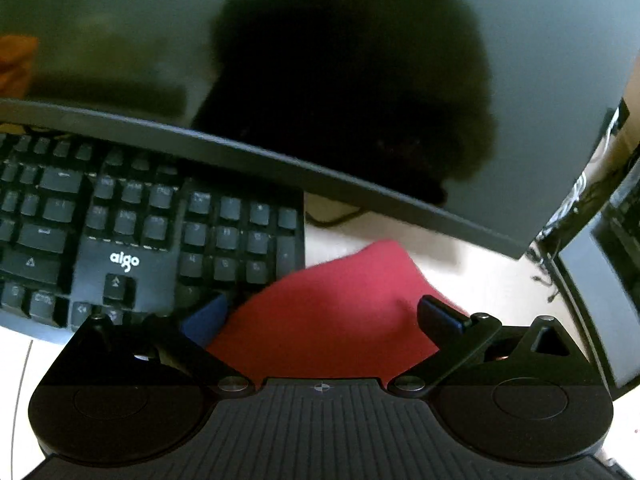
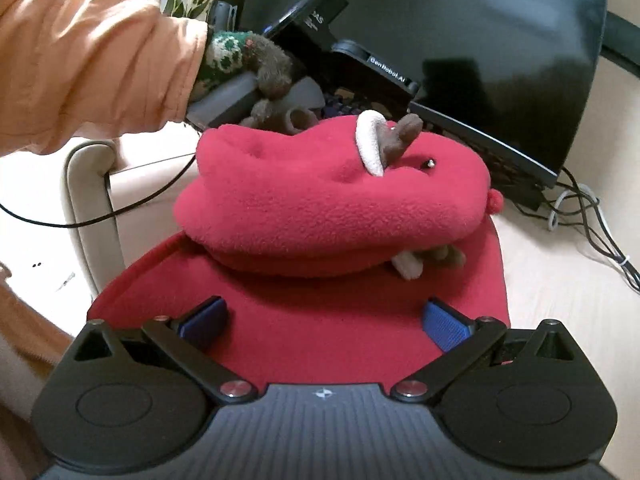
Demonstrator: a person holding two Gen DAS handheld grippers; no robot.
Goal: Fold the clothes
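A red fleece garment (image 2: pixel 320 200) lies on the pale desk, its upper part folded back in a thick roll over the flat lower part. White and brown stuffed antlers (image 2: pixel 384 140) stick out of the roll. My right gripper (image 2: pixel 325 323) is open, its blue pads (image 2: pixel 204 322) spread wide over the flat red layer. In the left wrist view a corner of the red garment (image 1: pixel 352 280) sits between the pads of my open left gripper (image 1: pixel 323 317). The left gripper body (image 2: pixel 360 68) shows behind the roll, held by a gloved hand (image 2: pixel 240 56).
A black keyboard (image 1: pixel 140 224) lies right beside the garment's far corner. A dark monitor (image 1: pixel 360 80) stands over it, also seen as the monitor (image 2: pixel 480 60) behind the garment. Cables (image 2: pixel 592 216) trail at the right. An orange sleeve (image 2: pixel 88 60) fills the upper left.
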